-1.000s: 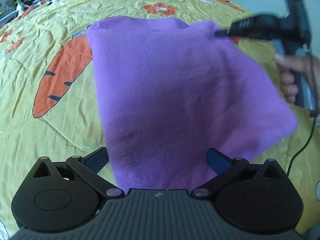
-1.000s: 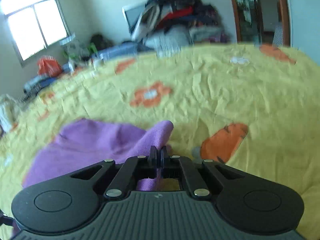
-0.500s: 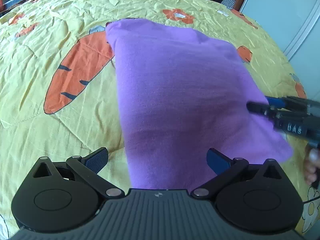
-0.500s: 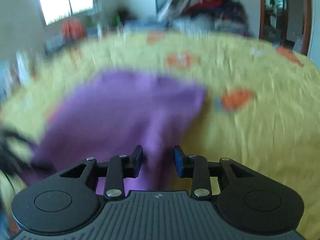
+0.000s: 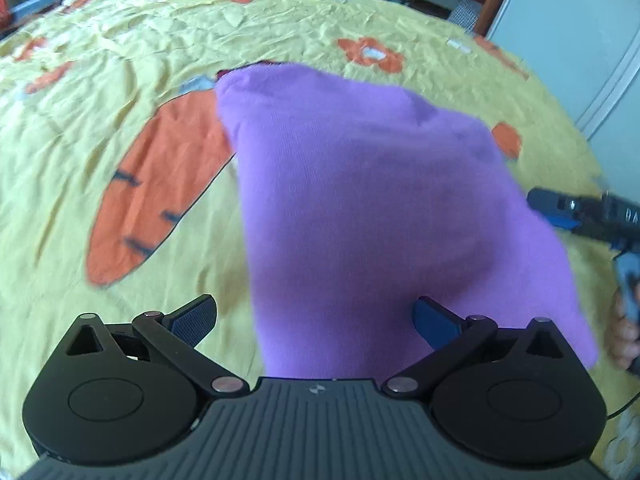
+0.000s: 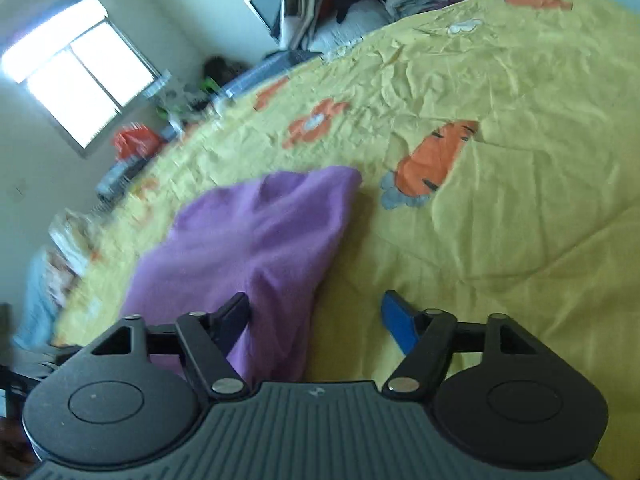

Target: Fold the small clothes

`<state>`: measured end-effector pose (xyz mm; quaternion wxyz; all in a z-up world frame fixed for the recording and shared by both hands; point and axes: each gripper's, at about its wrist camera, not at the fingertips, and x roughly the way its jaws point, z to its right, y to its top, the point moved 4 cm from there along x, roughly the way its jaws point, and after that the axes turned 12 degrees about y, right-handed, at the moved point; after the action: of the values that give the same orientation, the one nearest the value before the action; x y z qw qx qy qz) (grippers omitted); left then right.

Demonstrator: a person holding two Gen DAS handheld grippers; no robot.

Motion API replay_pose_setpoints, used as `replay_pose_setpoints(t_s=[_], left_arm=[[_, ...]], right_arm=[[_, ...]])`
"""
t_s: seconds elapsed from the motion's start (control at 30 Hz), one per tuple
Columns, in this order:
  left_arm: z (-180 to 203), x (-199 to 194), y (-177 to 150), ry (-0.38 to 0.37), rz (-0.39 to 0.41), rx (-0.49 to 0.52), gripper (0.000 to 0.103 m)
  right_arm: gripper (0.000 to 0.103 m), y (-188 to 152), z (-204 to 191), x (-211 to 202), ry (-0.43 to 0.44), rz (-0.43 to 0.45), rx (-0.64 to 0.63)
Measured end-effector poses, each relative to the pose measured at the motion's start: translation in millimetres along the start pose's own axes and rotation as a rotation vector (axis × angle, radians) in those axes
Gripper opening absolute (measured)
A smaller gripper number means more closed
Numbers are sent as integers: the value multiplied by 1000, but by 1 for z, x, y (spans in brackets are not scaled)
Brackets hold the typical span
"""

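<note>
A: What has changed since a second ago?

B: Your right gripper (image 6: 316, 320) was pinched on a corner of the purple cloth (image 5: 384, 208). Its jaws have just been opening, and they now stand wide apart with nothing gripped. The cloth's edge lies between them, against the left finger, and the right pad (image 6: 396, 326) is clear over the yellow bedspread (image 6: 500, 208). The view has also rolled, so the bed now slopes.

A: And your left gripper (image 5: 316, 320)?

B: It is wide open and holds nothing. The near end of the cloth runs in between its pads; I cannot tell whether it touches them.

A: Where does the cloth lie?

B: Flat on the bedspread. From the left gripper its long axis runs from 6 o'clock up toward 12, slightly tilted to 11. In that view the right gripper sits at 3 o'clock, just beside the cloth's right edge. From the right gripper the cloth stretches toward 11 o'clock.

A: Which hand is nearer?

B: Both are at the cloth; the left is squarely on its near end, so I judge it better placed for the next fold.

A: Counts?

B: One purple cloth, two grippers, one bedspread.
</note>
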<state>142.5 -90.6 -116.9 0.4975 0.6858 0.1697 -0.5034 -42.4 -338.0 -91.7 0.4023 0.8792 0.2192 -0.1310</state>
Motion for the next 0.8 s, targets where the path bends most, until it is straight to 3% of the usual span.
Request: replay_pose_setpoints(t_s=[0.07, 0.13, 0.2, 0.23, 0.27, 0.3, 0.37, 0.4, 0.5, 0.53, 0.57, 0.6, 0.63, 0.73, 0.8], left_arm=[[-6, 16, 14, -85, -25, -56, 103], [-15, 25, 27, -165, 5, -123, 103], [-20, 30, 35, -235, 9, -198, 96], [-21, 32, 37, -261, 13, -224, 75], [-19, 33, 41, -228, 18, -210, 48], [-13, 33, 46, -186, 33, -154, 40], [0, 25, 56, -112, 83, -28, 30], [6, 17, 59, -69, 115, 44, 29], [2, 14, 62, 2, 129, 100, 32], [-2, 17, 60, 26, 117, 101, 40], [-7, 19, 56, 51, 123, 82, 59], [-15, 17, 52, 79, 135, 45, 72], [-24, 14, 47, 96, 138, -1, 100], [-47, -5, 21, 34, 97, -112, 103], [-56, -25, -3, 18, 69, -146, 103]], right_arm=[[79, 3, 3, 5, 52, -2, 42], [78, -3, -5, 20, 151, -71, 56], [78, -12, -25, 35, 148, -112, -40], [76, -14, -34, 42, 124, -126, -75], [38, -14, -39, 49, 82, -145, -90], [21, -12, -43, 54, 54, -139, -89], [20, -8, -62, 56, 27, -92, -148], [20, -7, -75, 52, 39, -68, -172], [19, -7, -93, 40, 66, -37, -136], [23, -11, -94, 43, -4, -57, -206], [43, -14, -89, 48, -107, -83, -254], [62, -18, -81, 51, -195, -107, -244], [92, -22, -76, 48, -238, -106, -236], [94, -41, -92, 18, -218, -81, -320], [94, -59, -104, -3, -264, -68, -327]])
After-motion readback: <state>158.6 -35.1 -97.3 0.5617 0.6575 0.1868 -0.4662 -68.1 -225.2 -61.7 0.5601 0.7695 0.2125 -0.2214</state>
